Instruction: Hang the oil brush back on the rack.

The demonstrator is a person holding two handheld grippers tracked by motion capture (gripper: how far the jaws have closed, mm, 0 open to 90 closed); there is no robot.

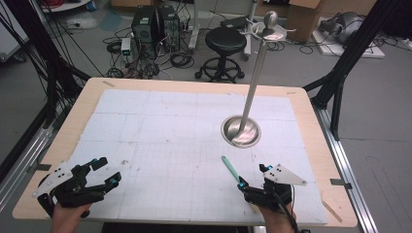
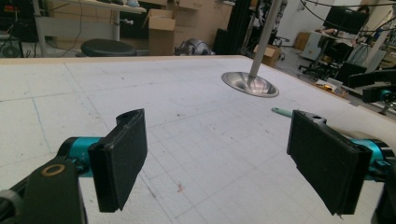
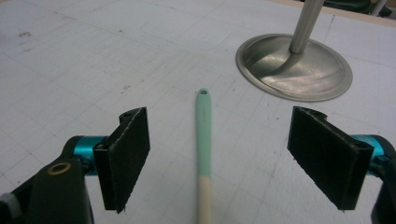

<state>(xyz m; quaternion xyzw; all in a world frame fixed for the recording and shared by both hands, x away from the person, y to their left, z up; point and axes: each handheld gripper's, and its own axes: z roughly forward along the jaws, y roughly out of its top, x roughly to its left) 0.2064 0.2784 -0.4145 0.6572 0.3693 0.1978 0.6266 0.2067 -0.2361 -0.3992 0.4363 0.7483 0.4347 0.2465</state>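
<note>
Both tools are sitting near the person's edge of the bench point(image 1: 311, 145), jaws spread wide and gripping nothing. The right tool point(image 3: 219, 163) is straddling a mint-green utensil handle point(image 3: 204, 135) lying flat between its jaws, untouched. Just beyond, a metal stand point(image 1: 241, 130) is rising upright. The left tool point(image 2: 224, 158) is hovering over bare bench.

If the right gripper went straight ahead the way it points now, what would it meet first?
Probably nothing solid at first: the right gripper, fingers open, straddles the mint-handled utensil lying between them on the mat. Further along that line stands the metal stand's round base, slightly to one side; depth is unclear.
</note>
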